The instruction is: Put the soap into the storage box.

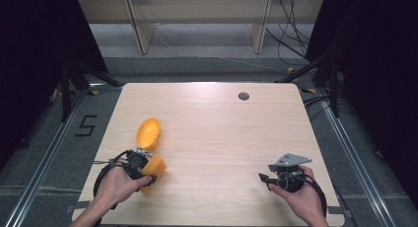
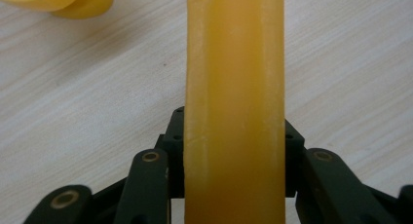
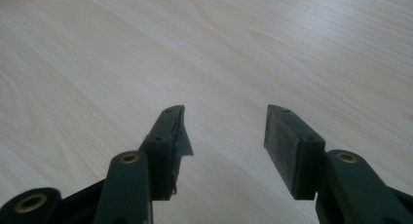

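Nearest us, the left gripper (image 2: 234, 136) pinches a smooth yellow-orange block (image 2: 234, 87); our right gripper (image 3: 224, 136) stands spread above the table (image 3: 146, 48).

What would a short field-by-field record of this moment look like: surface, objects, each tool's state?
surface: light wooden table with a small dark round fitting near its far edge
left tool: shut on a flat orange piece, held edge-on between its jaws
other object: rounded orange piece lying on the table just beyond the left tool
right tool: open, nothing between its jaws, bare table ahead
right hand: at the near right of the table
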A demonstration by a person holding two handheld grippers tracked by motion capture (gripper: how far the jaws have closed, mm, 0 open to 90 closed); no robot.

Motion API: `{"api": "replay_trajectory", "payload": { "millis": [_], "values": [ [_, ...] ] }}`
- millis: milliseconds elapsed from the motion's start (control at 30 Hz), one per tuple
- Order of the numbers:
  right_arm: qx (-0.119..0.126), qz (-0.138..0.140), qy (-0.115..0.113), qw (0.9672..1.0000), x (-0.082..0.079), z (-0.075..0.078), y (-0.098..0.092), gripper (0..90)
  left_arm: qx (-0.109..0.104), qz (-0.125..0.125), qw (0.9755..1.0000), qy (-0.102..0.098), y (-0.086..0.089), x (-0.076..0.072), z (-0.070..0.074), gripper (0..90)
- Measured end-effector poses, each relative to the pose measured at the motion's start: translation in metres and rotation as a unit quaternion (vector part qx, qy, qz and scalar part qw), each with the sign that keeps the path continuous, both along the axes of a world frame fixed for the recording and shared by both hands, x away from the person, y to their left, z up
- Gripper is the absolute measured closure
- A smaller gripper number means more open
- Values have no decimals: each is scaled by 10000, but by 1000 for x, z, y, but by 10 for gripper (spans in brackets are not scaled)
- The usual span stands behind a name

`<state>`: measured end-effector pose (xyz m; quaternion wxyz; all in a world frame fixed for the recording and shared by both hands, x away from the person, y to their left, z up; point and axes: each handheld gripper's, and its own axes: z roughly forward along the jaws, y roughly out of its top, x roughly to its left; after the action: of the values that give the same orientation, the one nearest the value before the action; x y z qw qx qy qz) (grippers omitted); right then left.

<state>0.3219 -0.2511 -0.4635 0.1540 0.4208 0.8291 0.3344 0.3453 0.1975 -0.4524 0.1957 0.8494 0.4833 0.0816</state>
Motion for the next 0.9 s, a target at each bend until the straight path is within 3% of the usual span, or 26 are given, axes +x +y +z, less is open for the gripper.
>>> {"api": "replay_trajectory", "payload": {
  "millis": [133, 333, 400, 700, 767, 900],
  "values": [
    [-15, 17, 29, 10000, 0, 0, -1, 499, -49, 282, 9995, 158, -1, 2, 2, 604],
    [-21, 67, -97, 9999, 1, 0, -1, 499, 45, 380, 9992, 118, 1, 5, 6, 605],
    [59, -44, 0, 10000, 0, 0, 0, 499, -2, 476, 9988, 107, 2, 6, 8, 605],
    [-6, 1, -5, 10000, 1, 0, 0, 498, -183, 824, 9964, 80, 5, 9, 19, 605],
    [7, -4, 7, 10000, 0, 0, 0, 498, -110, 701, 9975, 20, 7, 11, 21, 605],
    [6, -4, -7, 10000, 0, 0, 0, 498, -142, 749, 9971, 43, 7, 12, 24, 605]
  ]
}}
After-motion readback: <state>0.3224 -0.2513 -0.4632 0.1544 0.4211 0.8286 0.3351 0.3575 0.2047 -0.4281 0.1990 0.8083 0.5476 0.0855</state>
